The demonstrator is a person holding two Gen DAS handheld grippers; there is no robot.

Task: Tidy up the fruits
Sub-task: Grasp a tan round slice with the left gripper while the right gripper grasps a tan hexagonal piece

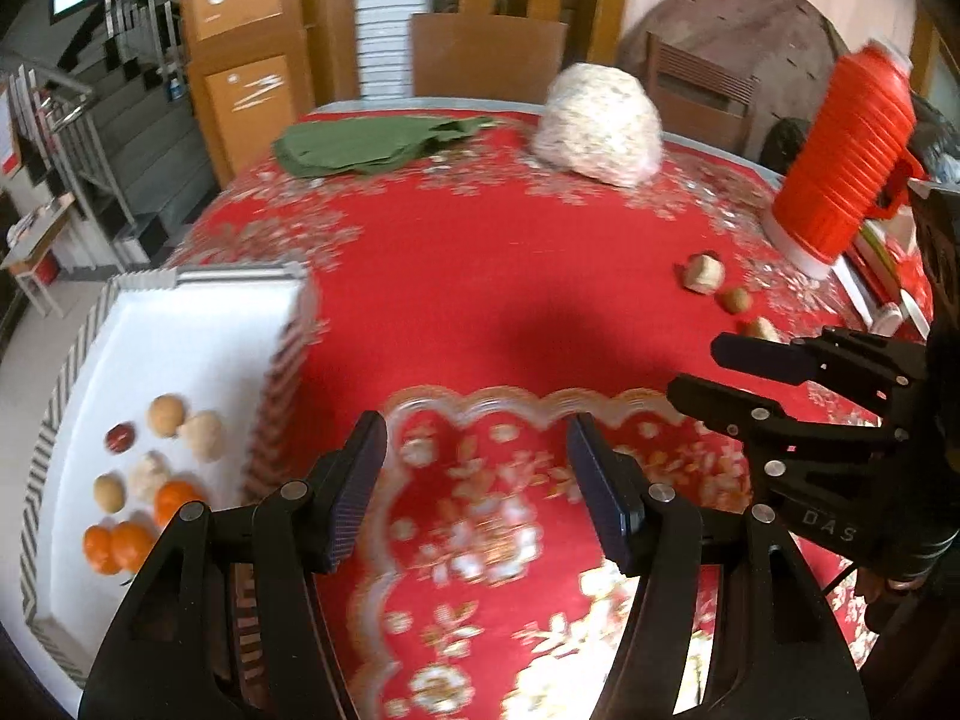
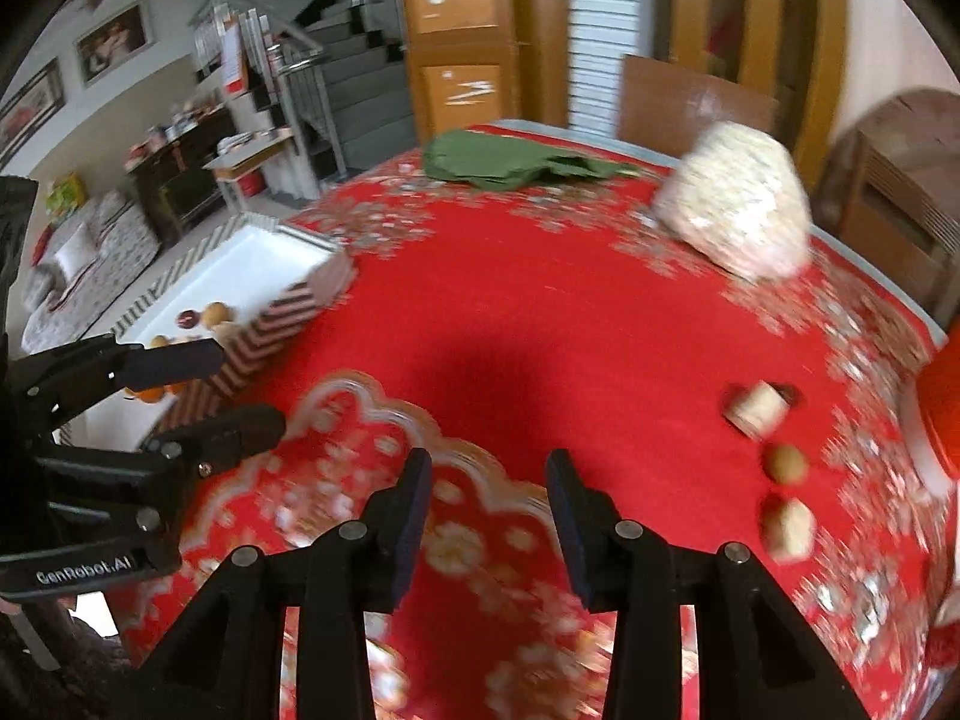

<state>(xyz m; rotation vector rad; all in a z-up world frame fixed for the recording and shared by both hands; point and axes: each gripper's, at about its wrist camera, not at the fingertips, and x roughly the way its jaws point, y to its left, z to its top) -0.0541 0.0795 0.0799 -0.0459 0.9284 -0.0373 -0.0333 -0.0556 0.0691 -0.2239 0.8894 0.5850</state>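
Observation:
A white box (image 1: 198, 324) with zigzag-patterned walls sits at the table's left edge; it also shows in the right wrist view (image 2: 264, 258). It holds oranges (image 1: 117, 546), a red fruit (image 1: 120, 438) and several tan and pale fruits (image 1: 166, 415). Three tan fruits lie loose on the red tablecloth at the right (image 2: 759, 411) (image 2: 784, 464) (image 2: 788, 528), also seen in the left wrist view (image 1: 703, 273). My left gripper (image 1: 477, 480) is open and empty above the cloth, right of the box. My right gripper (image 2: 489, 516) is open and empty, left of the loose fruits.
A green cloth (image 1: 366, 144) and a white lumpy bag (image 1: 600, 123) lie at the table's far side. An orange thermos (image 1: 846, 150) stands at the right edge. A wooden chair (image 1: 486, 54) stands behind the table.

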